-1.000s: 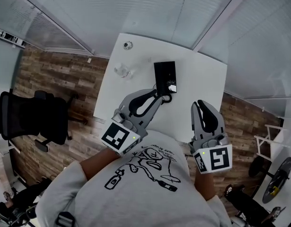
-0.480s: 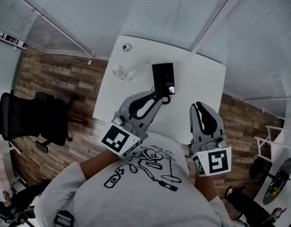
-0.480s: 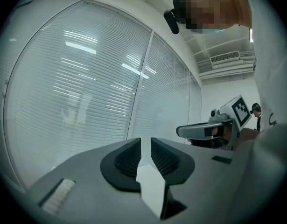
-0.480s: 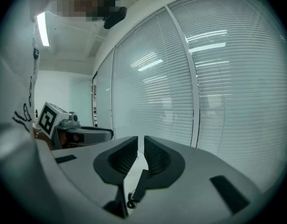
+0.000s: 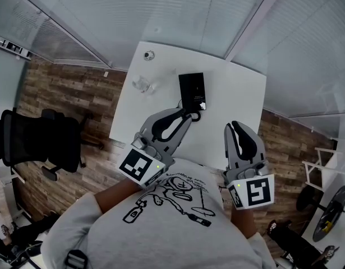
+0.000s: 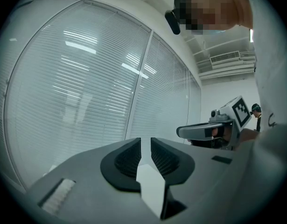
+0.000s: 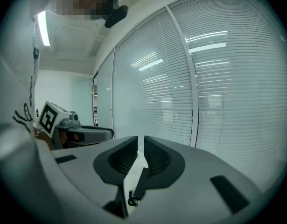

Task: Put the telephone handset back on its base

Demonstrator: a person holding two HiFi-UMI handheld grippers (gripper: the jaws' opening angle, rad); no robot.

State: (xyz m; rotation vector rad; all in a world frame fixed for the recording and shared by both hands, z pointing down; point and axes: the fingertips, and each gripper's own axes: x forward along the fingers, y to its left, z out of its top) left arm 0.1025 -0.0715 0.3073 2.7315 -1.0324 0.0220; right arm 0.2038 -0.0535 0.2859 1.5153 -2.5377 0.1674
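A black telephone (image 5: 192,89) lies flat near the middle of the white table (image 5: 239,102), its coiled cord (image 5: 195,115) at the near end. I cannot tell handset from base here. My left gripper (image 5: 189,114) points at the cord end, its jaws a narrow gap apart with nothing between them. My right gripper (image 5: 235,126) hovers over the table's near right part, shut and empty. In the right gripper view the telephone (image 7: 139,183) and cord (image 7: 130,200) show below the jaws, with the left gripper (image 7: 85,134) to the left. The left gripper view shows the right gripper (image 6: 213,132).
A clear glass object (image 5: 144,84) and a small round object (image 5: 149,55) sit on the table's far left part. Slatted blinds (image 5: 161,10) close off the far side. A black office chair (image 5: 32,142) stands on the wood floor to the left.
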